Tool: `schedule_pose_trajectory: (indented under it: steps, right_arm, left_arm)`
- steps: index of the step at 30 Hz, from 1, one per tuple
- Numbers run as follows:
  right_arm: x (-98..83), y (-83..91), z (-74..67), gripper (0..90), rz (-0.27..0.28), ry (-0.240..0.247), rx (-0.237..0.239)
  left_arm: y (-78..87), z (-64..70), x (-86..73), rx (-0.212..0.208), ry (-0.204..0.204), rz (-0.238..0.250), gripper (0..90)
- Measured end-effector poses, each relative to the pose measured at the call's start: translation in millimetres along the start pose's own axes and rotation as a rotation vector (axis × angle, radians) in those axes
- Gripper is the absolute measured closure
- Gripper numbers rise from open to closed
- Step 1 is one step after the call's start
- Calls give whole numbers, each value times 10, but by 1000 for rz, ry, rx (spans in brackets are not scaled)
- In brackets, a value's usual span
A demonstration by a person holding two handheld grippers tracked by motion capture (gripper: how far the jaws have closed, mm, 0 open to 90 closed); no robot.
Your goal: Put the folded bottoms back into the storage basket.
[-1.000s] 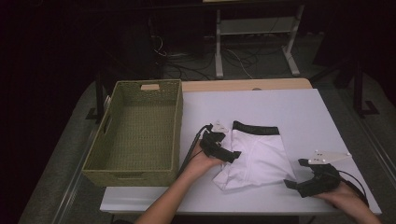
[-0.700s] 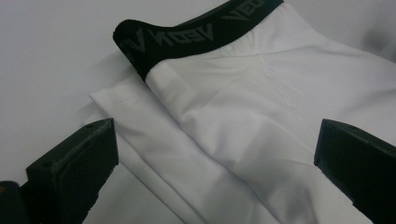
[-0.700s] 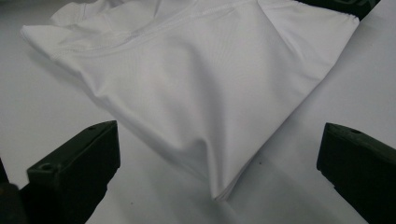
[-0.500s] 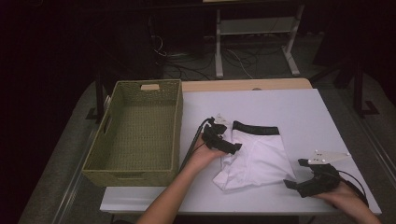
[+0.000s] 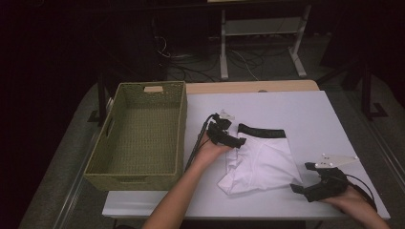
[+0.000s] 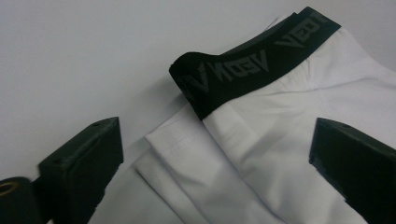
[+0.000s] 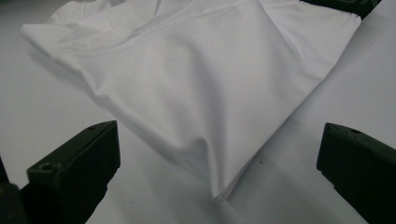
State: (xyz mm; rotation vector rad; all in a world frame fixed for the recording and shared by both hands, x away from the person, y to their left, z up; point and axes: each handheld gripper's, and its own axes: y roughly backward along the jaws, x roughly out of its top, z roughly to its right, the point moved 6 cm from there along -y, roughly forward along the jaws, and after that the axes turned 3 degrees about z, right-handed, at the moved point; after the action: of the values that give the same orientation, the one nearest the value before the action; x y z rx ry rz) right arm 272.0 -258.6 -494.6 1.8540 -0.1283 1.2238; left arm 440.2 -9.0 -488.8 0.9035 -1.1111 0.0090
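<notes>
A white table (image 5: 305, 109) seen from above carries, at its left edge, an empty olive-green woven basket with cut-out handles (image 5: 138, 133). Just right of the basket, near the table's middle, the left gripper (image 5: 237, 142) rests over the left end of the black waistband of a folded pair of white underpants (image 5: 262, 160); its jaws have just been closing slightly but stand wide apart, the cloth between them ungripped. Near the front right corner the right gripper (image 5: 297, 189) points at the garment's folded corner, jaws wide and holding nothing.
</notes>
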Motion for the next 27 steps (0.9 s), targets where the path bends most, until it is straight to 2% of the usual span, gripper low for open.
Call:
schedule_pose_trajectory:
  steps: [9, 18, 27]
  right_arm:
    - [-3, 1, 4, 0, 0, 0, 0]
    - [-5, -1, 2, 0, -1, -1, 1]
    - [-7, -3, -2, 0, -3, 0, 4]
  left_arm:
    - [-66, -65, -13, 6, 16, -7, 135]
    - [-110, -42, -53, 4, 12, -38, 184]
    - [-114, 25, -49, -6, -5, -43, 315]
